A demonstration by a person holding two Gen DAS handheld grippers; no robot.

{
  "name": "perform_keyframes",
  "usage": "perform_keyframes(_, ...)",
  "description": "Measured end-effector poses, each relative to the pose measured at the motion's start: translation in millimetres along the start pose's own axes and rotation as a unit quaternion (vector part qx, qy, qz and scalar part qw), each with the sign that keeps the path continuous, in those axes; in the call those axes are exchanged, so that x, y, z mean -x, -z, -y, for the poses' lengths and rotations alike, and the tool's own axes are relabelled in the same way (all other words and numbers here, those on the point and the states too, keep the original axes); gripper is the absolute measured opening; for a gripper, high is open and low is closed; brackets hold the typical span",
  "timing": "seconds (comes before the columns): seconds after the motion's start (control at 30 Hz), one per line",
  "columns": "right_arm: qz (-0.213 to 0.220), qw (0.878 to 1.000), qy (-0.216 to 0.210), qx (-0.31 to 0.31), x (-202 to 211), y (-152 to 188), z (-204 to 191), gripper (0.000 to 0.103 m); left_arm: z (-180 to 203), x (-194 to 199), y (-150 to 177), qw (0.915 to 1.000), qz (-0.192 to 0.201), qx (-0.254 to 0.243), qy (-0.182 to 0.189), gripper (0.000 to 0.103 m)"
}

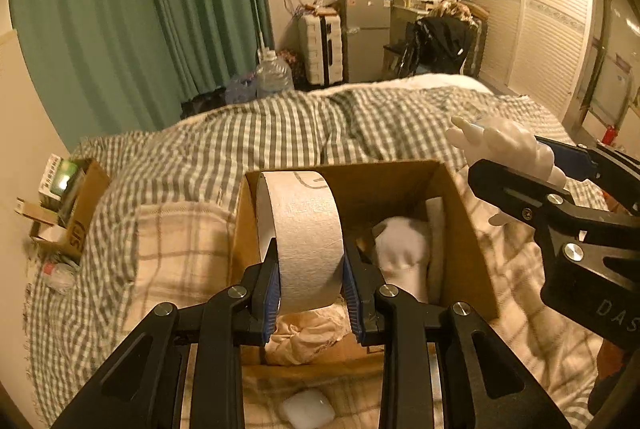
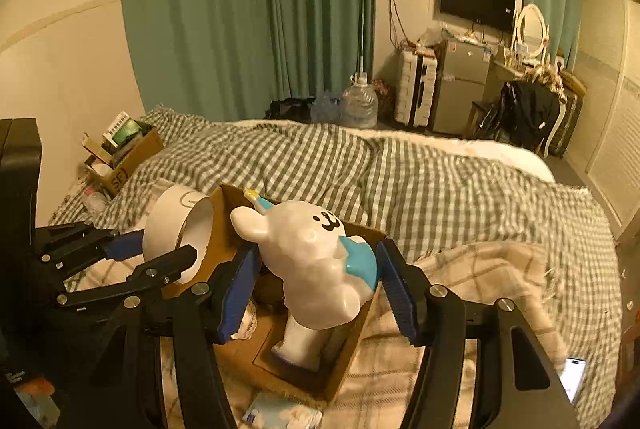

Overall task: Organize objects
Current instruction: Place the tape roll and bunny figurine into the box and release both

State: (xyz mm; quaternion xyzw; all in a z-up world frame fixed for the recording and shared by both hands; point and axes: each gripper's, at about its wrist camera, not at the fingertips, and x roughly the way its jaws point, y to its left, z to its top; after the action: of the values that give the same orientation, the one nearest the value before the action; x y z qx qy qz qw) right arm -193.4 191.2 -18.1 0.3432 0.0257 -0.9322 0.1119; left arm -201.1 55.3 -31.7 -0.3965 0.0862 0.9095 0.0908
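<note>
An open cardboard box (image 1: 460, 225) sits on the bed, also in the right wrist view (image 2: 352, 345). My left gripper (image 1: 310, 281) is shut on a roll of white tape (image 1: 308, 225) and holds it over the box; the roll shows in the right wrist view (image 2: 176, 225). My right gripper (image 2: 316, 289) is shut on a white and blue bear figurine (image 2: 316, 261), tilted over the box. In the left wrist view the figurine (image 1: 504, 145) hangs at the box's right edge. White socks (image 1: 404, 249) and crumpled cloth (image 1: 308, 337) lie inside the box.
A checked duvet (image 1: 280, 125) and plaid blanket (image 1: 176, 249) cover the bed. A second cardboard box (image 1: 76, 213) of items stands at the left bed edge. A white earbud case (image 1: 308, 409) lies near me. A phone (image 2: 574, 377) lies at right. Furniture stands beyond.
</note>
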Motion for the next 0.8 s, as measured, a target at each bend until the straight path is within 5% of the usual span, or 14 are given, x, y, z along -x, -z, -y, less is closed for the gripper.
perform_keyframes(0.3, -0.043, 0.998, -0.03, -0.025, -66.3, 19.3, 6.4, 0.059, -6.2, -48.9, 17.3, 0.9997, -0.026, 0.003, 0.002, 0.028)
perform_keyframes(0.63, -0.021, 0.999, -0.031, -0.038, -66.0, 20.1, 11.7, 0.062, -12.2, -53.3, 21.4, 0.999, -0.026, 0.025, 0.028, 0.032)
perform_keyframes(0.67, -0.016, 0.999, -0.029, -0.038, -62.5, 18.8, 11.3, 0.069, -11.0, -48.4, 21.1, 0.9991, -0.023, 0.022, 0.026, 0.041)
perform_keyframes(0.7, -0.007, 0.999, -0.023, -0.041, -56.6, 17.8, 12.1, 0.075, -10.1, -45.7, 20.2, 0.9993, -0.021, 0.021, 0.024, 0.063)
perform_keyframes(0.77, 0.003, 0.999, -0.021, -0.046, -46.8, 15.7, 12.6, 0.077, -10.1, -33.6, 18.3, 0.9997, -0.007, 0.023, 0.007, 0.082)
perform_keyframes(0.8, 0.007, 0.999, -0.021, -0.049, -40.7, 14.5, 12.6, 0.079, -11.3, -26.7, 17.8, 0.9996, 0.001, 0.029, -0.002, 0.083)
